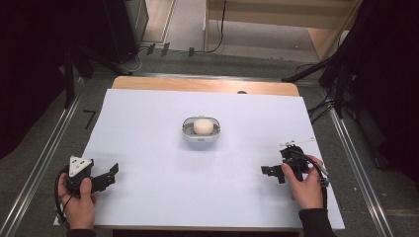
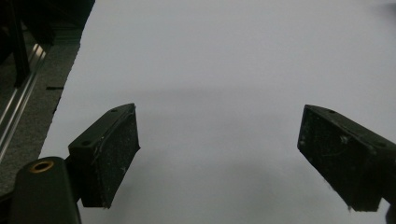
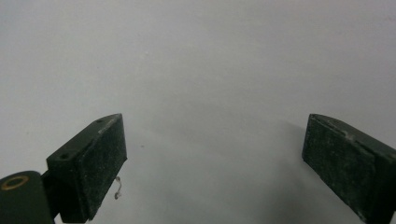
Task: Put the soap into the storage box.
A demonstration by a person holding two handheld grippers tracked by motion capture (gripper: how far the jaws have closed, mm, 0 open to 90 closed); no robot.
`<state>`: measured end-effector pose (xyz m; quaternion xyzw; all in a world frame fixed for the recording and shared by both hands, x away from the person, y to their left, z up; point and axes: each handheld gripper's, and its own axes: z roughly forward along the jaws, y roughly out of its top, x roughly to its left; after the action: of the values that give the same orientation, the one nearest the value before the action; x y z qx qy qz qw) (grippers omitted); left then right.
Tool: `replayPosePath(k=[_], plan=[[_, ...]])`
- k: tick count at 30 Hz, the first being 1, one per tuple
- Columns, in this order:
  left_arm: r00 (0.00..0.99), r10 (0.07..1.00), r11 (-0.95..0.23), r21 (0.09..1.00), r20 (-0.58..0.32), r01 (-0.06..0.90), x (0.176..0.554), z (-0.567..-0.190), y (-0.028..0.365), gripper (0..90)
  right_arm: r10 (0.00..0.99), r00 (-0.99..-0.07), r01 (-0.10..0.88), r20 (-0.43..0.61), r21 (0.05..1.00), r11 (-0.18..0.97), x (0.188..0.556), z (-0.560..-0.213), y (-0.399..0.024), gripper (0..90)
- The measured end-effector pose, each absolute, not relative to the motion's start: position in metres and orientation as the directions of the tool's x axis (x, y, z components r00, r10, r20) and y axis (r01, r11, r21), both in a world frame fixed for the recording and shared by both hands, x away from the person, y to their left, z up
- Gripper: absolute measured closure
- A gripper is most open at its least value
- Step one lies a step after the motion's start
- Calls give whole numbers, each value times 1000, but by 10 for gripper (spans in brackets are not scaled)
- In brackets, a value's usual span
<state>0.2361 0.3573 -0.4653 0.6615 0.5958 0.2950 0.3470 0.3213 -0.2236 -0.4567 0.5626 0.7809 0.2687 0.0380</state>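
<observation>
The left gripper [image 1: 111,174] rests at the near left corner of the table, held by the person's left hand [image 1: 79,200]. Its jaws stand wide apart with nothing between them; in the left gripper view only the white table cover [image 2: 224,70] lies under them. The right gripper [image 1: 269,171] is at the near right side, in the right hand [image 1: 307,186], its jaws also spread wide and empty. Well apart from both, near the middle of the table, sits a small grey oval dish [image 1: 201,136] with a round cream-coloured object [image 1: 203,126] inside it.
</observation>
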Motion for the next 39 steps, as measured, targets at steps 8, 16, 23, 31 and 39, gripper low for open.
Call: replayPosePath(k=[8,16,23,31,39], plan=[[118,993,-53,809,-20,586,236,-465,357,136,905,-346,859,246,471,201,311,-464,-239,71],[118,993,-54,809,-20,586,236,-465,357,136,907,-343,837,245,517,176,300,-462,-254,76],[119,993,-54,809,-19,586,236,-465,357,136,915,-324,826,242,544,148,292,-463,-269,76],[120,993,-56,809,-18,585,236,-466,356,136,913,-325,803,246,581,129,278,-467,-288,78],[118,993,-61,807,-11,588,236,-465,356,136,902,-325,754,285,654,65,265,-470,-313,145]])
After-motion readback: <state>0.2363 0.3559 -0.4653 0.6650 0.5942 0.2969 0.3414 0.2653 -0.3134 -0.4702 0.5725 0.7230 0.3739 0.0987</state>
